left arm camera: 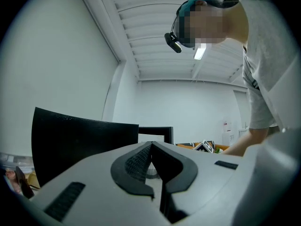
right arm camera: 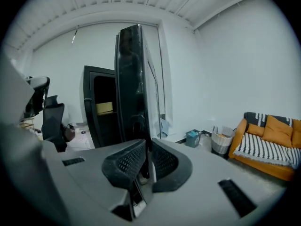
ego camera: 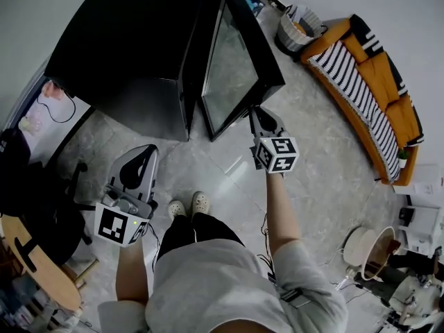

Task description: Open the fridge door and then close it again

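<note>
The door stood open, right gripper fingers seemingly pinching its edge, left gripper fingers pressed together on nothing, so only closing remained.

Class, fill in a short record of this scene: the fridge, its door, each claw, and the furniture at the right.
Fridge: black, stands on the tiled floor
Fridge door: open, swung outward
Right claw: at the door's free edge, closed on the door handle
Left claw: held low away from the fridge, closed, empty
Sofa: orange, with a striped cover, to the right
</note>
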